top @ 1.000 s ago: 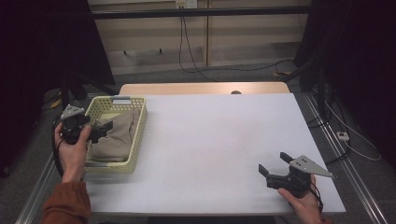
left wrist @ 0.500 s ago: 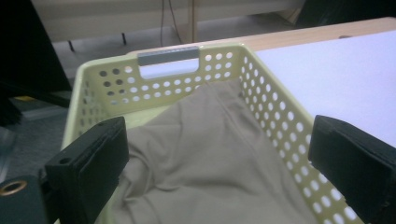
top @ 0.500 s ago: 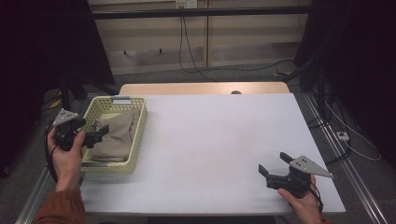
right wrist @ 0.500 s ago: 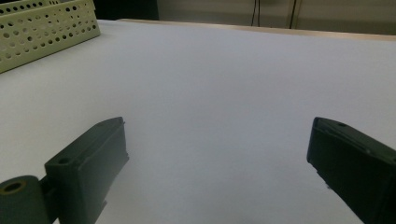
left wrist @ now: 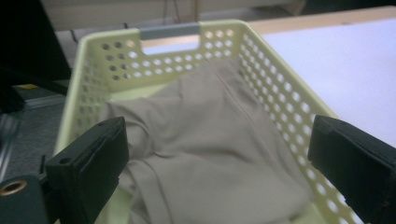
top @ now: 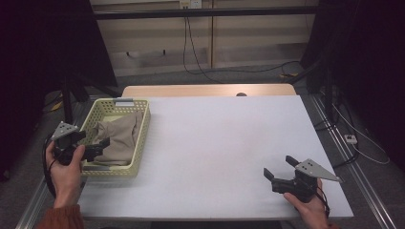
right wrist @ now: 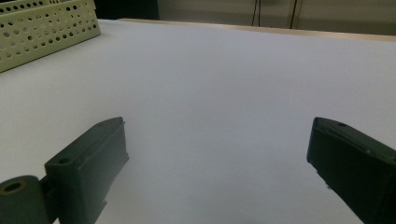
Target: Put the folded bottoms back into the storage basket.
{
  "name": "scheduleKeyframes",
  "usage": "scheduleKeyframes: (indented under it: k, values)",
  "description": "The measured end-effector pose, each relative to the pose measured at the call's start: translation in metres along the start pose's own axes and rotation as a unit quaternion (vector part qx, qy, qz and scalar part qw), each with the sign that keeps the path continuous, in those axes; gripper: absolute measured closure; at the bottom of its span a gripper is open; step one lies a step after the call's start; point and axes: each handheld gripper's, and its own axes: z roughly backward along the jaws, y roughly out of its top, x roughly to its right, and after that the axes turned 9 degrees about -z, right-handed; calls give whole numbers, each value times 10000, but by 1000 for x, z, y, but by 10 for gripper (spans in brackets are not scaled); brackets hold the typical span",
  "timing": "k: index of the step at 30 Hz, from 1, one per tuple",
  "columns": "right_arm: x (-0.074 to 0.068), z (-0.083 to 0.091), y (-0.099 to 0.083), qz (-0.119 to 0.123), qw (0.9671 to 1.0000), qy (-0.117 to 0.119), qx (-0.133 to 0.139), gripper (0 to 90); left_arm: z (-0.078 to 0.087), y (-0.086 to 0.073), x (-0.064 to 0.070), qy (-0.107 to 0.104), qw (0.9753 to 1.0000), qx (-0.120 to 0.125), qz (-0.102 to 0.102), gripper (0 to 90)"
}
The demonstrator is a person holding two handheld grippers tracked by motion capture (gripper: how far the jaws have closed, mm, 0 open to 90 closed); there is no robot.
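Note:
A pale yellow perforated basket (top: 140, 138) stands at the table's left edge with a beige cloth (top: 119, 138) crumpled inside it. My left gripper (top: 98, 146) hovers open over the basket's near left corner, jaws pointing at the cloth. In the left gripper view the cloth (left wrist: 210, 154) lies between and beyond the wide-apart jaws, inside the basket (left wrist: 275, 88). My right gripper (top: 280, 167) rests open near the table's front right, holding nothing. In the right gripper view its jaws frame bare white table, with the basket (right wrist: 42, 32) far off at upper left.
The white table (top: 219, 143) has a wooden strip (top: 210, 90) along its far edge. Cables (top: 353, 138) trail on the floor to the right. Dark stands and a low wall are behind the table.
My left gripper has drawn back toward the near left corner of the basket, away from the cloth. The right gripper has not moved.

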Motion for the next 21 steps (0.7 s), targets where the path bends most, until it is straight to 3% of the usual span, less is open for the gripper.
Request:
scheduleKeyframes:
  k: [6, 8, 11, 18, 21]
  values:
    - [-1, 0, 0, 5, 10000, 2, 3, 45, 7, -6, 11, 8, 10000, -41, -90, 52]
    - [-1, -1, 0, -2, 10000, -6, 0, 45, 10, -8, 15, 205, 9997, -7, -95, 56]
    - [-1, -1, 0, -2, 10000, 0, -1, 45, 14, -11, 17, 123, 9999, 70, 67, 56]
    - [-1, 0, 0, 10, 10000, 8, 2, 44, 18, -19, 23, 156, 9998, -8, -82, 54]
    - [-1, 0, 0, 20, 10000, 13, 6, 45, 19, -24, 24, 123, 9999, 10, -32, 55]
